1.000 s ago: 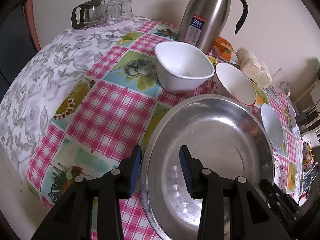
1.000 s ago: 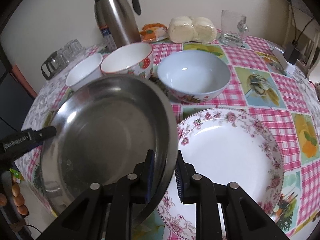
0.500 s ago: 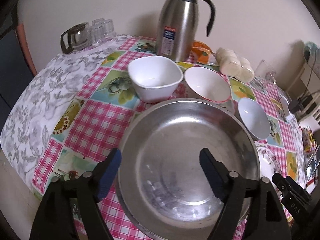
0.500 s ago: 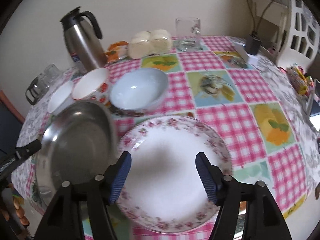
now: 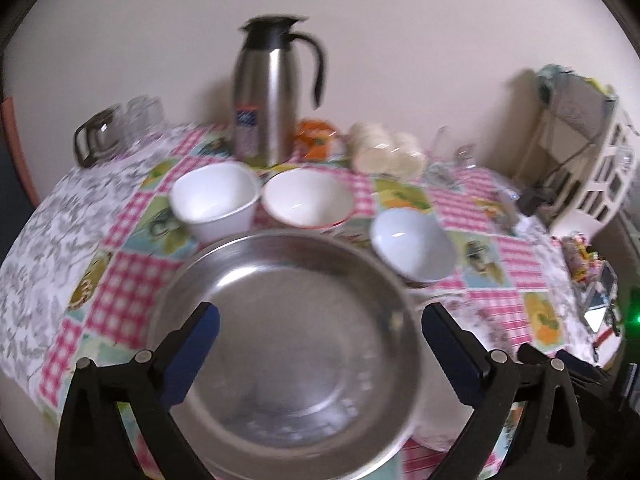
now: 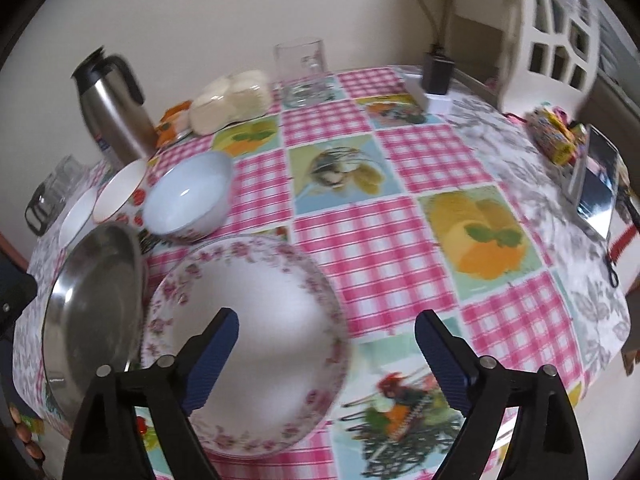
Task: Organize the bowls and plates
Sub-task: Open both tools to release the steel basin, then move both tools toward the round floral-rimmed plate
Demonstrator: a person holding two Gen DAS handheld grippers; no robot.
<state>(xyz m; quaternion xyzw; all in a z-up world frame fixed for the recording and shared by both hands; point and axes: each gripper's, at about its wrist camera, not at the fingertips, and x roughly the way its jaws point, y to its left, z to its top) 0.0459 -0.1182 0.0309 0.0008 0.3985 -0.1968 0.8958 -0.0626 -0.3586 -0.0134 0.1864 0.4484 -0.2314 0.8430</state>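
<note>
**A:** Where do the grippers stand?

**B:** The left gripper (image 5: 318, 334) hangs with jaws spread wide over the steel plate (image 5: 288, 336), holding nothing. The right gripper (image 6: 326, 340) is likewise spread and empty above the floral plate (image 6: 244, 320).

**A:** And the dishes?

**B:** In the right wrist view the steel plate sits at lower left of the frame, its rim just beside or over the floral plate's edge; the blur makes it hard to tell which. Three bowls line up behind it in the left wrist view: a square white bowl (image 5: 214, 204), a red-rimmed bowl (image 5: 306, 198), and a pale blue bowl (image 5: 412, 242).

**A:** The setting?

**B:** A checked tablecloth (image 6: 384, 248), with a steel thermos jug (image 5: 270, 92) at upper centre.
</note>
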